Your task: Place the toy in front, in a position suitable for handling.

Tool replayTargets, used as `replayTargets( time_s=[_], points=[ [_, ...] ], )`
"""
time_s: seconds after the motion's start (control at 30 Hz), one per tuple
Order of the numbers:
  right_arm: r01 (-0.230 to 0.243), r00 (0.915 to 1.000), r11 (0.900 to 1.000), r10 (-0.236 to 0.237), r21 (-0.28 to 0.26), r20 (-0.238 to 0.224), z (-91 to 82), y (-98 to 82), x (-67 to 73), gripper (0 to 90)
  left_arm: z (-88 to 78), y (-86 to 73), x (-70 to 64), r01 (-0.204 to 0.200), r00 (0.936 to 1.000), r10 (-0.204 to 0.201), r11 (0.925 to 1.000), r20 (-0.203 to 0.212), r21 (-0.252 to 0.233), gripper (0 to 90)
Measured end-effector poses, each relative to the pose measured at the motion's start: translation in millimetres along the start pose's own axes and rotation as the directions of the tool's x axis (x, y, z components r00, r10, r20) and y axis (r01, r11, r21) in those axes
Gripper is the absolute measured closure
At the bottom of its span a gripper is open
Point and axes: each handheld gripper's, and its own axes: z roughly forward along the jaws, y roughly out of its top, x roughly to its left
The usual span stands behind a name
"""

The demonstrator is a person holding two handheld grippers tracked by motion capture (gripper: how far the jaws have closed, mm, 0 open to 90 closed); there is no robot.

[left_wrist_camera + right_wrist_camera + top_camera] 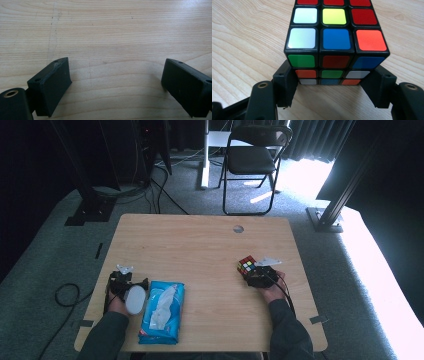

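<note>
We see our right claw (329, 82) closed on the multicoloured plastic puzzle cube (334, 42), its two black jaws pressed flat against the cube's lower left and right sides. The cube sits on the pale wooden desk (200, 250), toward its right side in the high view (246, 265), with the right hand (272, 292) just behind it. The cube's top face shows white, yellow, blue and red squares; the near face shows green, red and blue along its top row.

Our left claw (115, 82) stands wide open with nothing between its jaws, just bare desk wood below. In the high view it rests near the desk's left front edge (125, 282), just beside a blue soft pack of wet wipes (162, 312) lying flat.
</note>
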Motion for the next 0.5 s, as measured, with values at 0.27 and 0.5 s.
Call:
replayTargets(
  time_s=[0.27,0.5],
  points=[
    [0.018,0.9997,1.000,-0.018,-0.023,-0.014,-1.5,5.5,7.8,34.3,0.0,0.0,0.0,0.000,1.0000,0.000,1.0000,0.000,0.000,8.6],
    [0.045,0.9984,0.999,-0.046,-0.027,-0.032,0.9,10.5,18.0,34.3,0.0,0.0,0.0,0.000,1.0000,0.000,1.0000,0.000,0.000,8.6]
  ],
)
